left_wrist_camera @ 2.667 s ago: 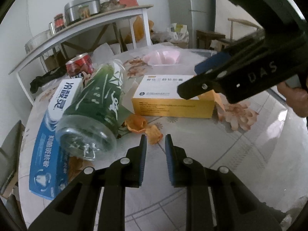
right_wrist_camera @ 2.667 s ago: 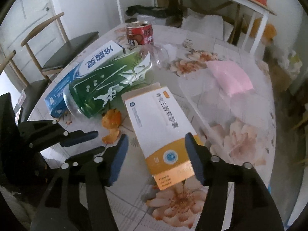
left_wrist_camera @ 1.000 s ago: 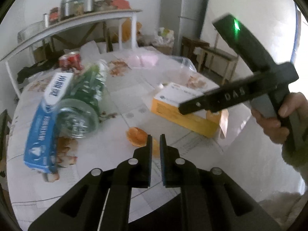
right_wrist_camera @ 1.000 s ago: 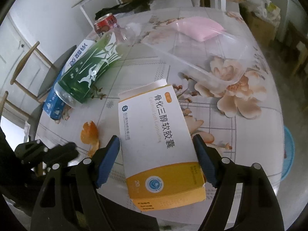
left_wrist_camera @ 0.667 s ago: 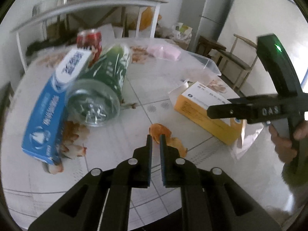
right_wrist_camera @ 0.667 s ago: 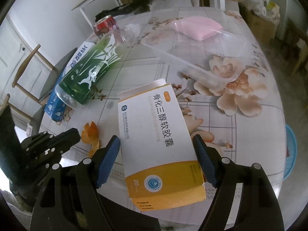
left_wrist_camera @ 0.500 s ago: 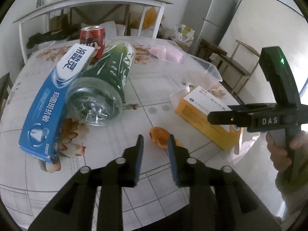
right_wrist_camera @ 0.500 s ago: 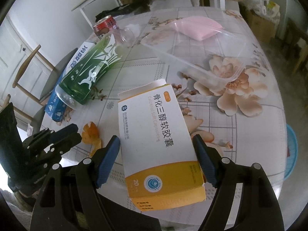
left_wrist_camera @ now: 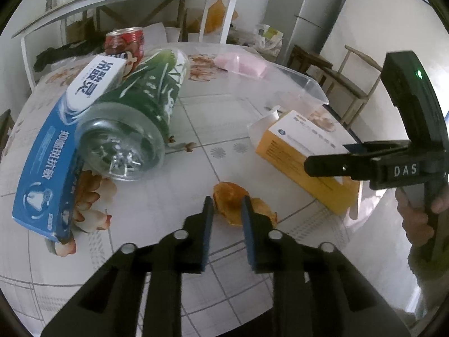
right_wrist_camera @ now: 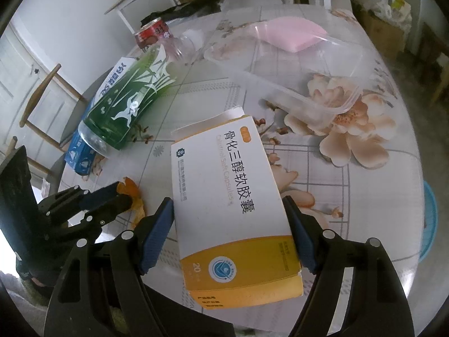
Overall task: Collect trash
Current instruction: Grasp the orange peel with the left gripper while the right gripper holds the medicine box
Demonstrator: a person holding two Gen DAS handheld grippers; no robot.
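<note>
Left gripper: jaws narrow and closing, pointed down at the table; curled orange fruit peel between the tips, pads not visibly pressing on it yet.
Peel, place: on the white flower-printed table, straight ahead at twelve o'clock from the left fingertips; second piece of peel touching it toward two o'clock.
Peel, axis: long axis running roughly ten to four o'clock across the jaw gap, so the pads would meet its curled edges.
Peel, look: thin, dry, cupped, orange outside and paler inside; likely light and brittle.
Nearer hand: left, by far; right one occupied.
Right gripper: jaws wide, clamped on the white-and-orange cardboard medicine box, one blue pad on each long side, near end raised off the table.
Box, axis: pointing away toward eleven o'clock in the right wrist view.
Other trash: green-labelled clear plastic bottle lying on its side at ten o'clock from the left tips, blue toothpaste carton beside it, red drink can behind.
</note>
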